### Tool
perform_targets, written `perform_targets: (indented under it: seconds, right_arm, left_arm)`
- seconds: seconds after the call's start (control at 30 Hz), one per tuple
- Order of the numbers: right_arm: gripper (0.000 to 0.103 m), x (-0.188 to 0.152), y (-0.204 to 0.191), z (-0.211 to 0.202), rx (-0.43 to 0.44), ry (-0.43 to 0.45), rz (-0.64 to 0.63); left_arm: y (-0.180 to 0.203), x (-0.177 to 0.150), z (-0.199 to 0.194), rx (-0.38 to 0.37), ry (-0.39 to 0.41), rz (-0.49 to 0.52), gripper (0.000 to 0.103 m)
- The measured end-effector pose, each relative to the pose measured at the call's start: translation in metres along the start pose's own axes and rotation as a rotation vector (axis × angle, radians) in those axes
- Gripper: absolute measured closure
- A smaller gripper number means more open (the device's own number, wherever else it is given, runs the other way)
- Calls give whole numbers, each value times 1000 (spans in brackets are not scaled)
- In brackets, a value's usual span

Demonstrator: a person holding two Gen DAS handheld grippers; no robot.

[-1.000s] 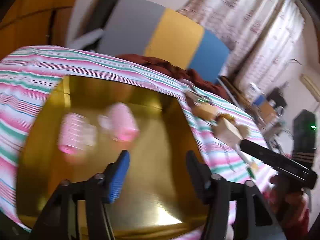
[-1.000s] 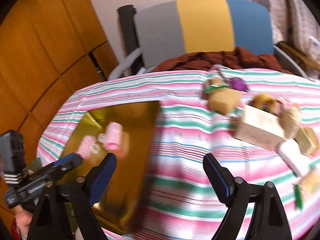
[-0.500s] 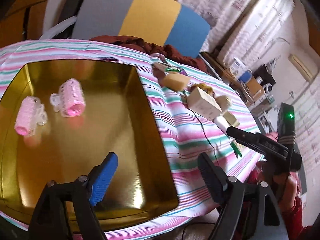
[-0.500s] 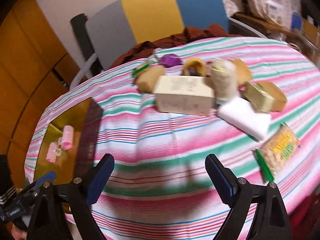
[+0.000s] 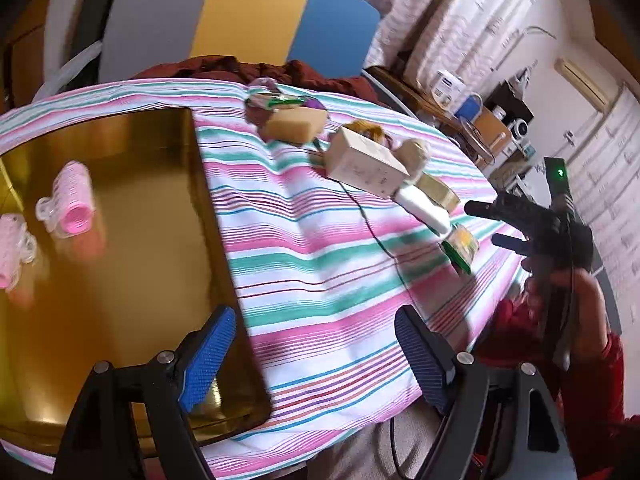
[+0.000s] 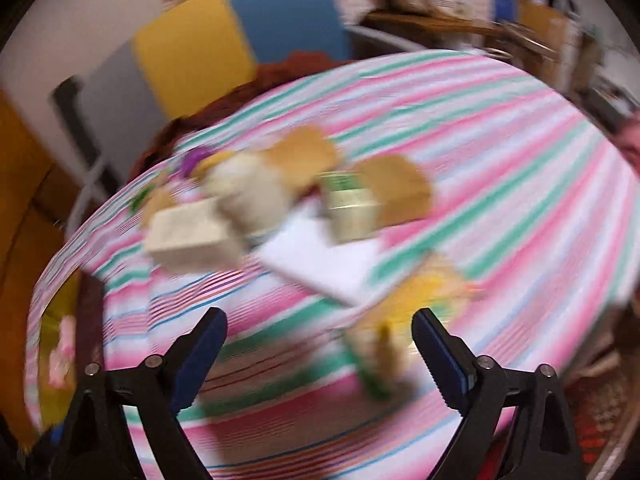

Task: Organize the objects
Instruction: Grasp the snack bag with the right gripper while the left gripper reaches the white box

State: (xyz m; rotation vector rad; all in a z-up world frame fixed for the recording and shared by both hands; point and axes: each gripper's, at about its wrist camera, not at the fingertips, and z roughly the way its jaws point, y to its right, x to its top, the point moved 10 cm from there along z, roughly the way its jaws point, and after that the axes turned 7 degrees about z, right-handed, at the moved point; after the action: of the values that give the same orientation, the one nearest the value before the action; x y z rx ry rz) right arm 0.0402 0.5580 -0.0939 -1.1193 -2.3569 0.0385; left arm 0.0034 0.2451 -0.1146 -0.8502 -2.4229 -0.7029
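Note:
A gold tray (image 5: 132, 264) lies on the striped tablecloth at the left and holds two pink hair rollers (image 5: 74, 204). A cluster of small items sits toward the table's right: a cream box (image 5: 366, 162), a tan block (image 5: 294, 126), a white bar (image 5: 424, 208) and a yellow-green packet (image 5: 462, 246). My left gripper (image 5: 316, 356) is open and empty over the tray's right edge. My right gripper (image 6: 320, 356) is open and empty above the cloth, just short of the blurred packet (image 6: 404, 312) and white bar (image 6: 320, 260); it also shows in the left wrist view (image 5: 504, 224).
A chair with grey, yellow and blue back panels (image 5: 248, 20) stands behind the table with a dark red cloth (image 5: 248, 70) on it. A thin black cable (image 5: 372, 232) runs across the cloth. Shelves with boxes (image 5: 476, 116) stand at the right.
Both grippers have swung right, away from the tray and toward the item cluster. The right wrist view is now motion-blurred and closer to the packet. Both stay open.

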Motion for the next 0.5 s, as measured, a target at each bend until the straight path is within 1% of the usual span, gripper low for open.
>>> perform_targets:
  seconds: [0.07,0.13,0.2,0.3,0.33,0.37,0.4,0.43,0.47,0.5]
  right_arm:
    - [5,1,17,7,-34,-29,51]
    - [5,-5,30,18,-33,-93,106]
    - [5,-12,32,28,-13,-142,135]
    - [5,-11,30,37,-4,-157,156]
    - [5,-9,31,41,-9,-159,160]
    - [6,-7,32,45,-24,-164,161]
    - [8,-5,33,51,-43,-169,152]
    - [16,-4,35,54,-66,-173,134]
    - [21,-1,35,54,-81,-166,115]
    - [24,1,33,53,-76,-156,95]
  left_arm:
    - [2,1,5,32,-7,21,16]
    - [3,2,6,45,-9,25,16]
    - [2,4,6,53,-3,20,16]
    - [4,13,-2,97,44,58,16]
    - [7,18,-7,125,68,94,16]
    - [10,22,-9,135,80,119,16]
    - [13,25,-9,137,86,136,16]
    - [16,29,-8,135,88,159,16]
    - [18,33,-7,138,87,173,16]
    - [19,37,-5,143,88,189,16]
